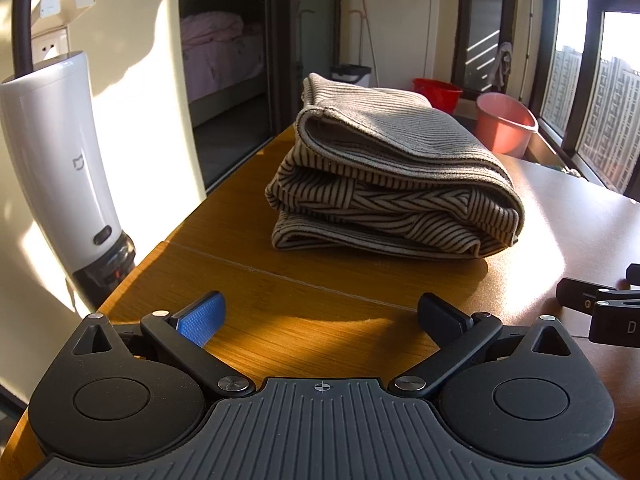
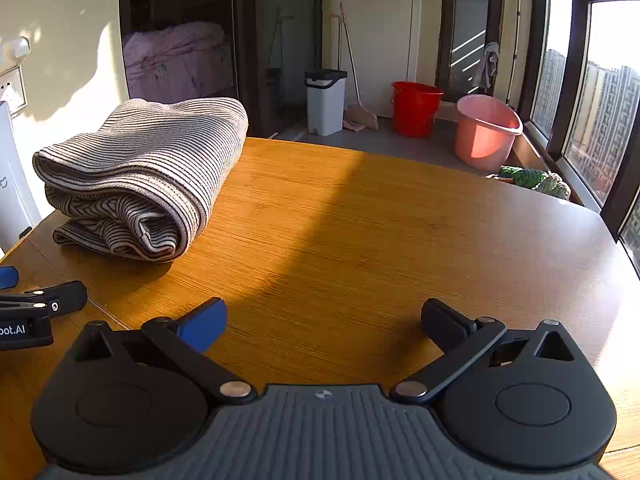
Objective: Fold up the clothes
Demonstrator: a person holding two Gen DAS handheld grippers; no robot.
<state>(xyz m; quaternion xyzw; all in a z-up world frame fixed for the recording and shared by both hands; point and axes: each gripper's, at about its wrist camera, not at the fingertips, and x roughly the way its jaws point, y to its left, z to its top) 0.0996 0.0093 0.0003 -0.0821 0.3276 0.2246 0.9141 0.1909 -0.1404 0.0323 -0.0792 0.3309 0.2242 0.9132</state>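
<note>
A striped beige-and-dark garment (image 1: 392, 176) lies folded in a thick stack on the wooden table (image 1: 304, 288). In the right wrist view the stack (image 2: 144, 176) sits at the far left of the table (image 2: 360, 240). My left gripper (image 1: 320, 312) is open and empty, low over the table, a short way in front of the stack. My right gripper (image 2: 324, 320) is open and empty, to the right of the stack and apart from it. Each gripper shows at the edge of the other's view: the right one (image 1: 600, 308) and the left one (image 2: 36, 308).
A white appliance (image 1: 60, 168) stands against the wall at the table's left edge. Beyond the table's far edge stand a white bin (image 2: 326, 102), a red bucket (image 2: 416, 108) and a pink bucket (image 2: 486, 132). Windows run along the right.
</note>
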